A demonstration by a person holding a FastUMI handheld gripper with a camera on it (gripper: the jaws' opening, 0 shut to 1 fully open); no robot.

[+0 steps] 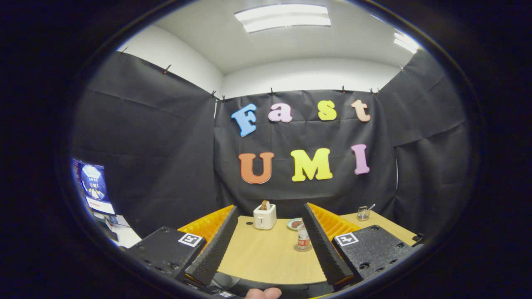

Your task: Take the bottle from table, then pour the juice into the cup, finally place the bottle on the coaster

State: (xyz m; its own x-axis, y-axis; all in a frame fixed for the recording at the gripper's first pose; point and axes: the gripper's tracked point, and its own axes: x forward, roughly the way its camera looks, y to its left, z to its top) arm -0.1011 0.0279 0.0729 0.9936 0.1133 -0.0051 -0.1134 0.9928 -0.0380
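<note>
One small bottle (304, 239) stands on a coaster (303, 248) between the spread, empty fingers of the claw (266, 249), nearer the right one. Likely light, rigid and smooth-sided; grip mid-body, squarely.

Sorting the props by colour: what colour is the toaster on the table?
White toaster, seen best in the gripper view, beyond the open jaws.

The tongs (268, 226) stand wide open and empty; what may be a fingertip (263, 293) shows beneath them.
</note>
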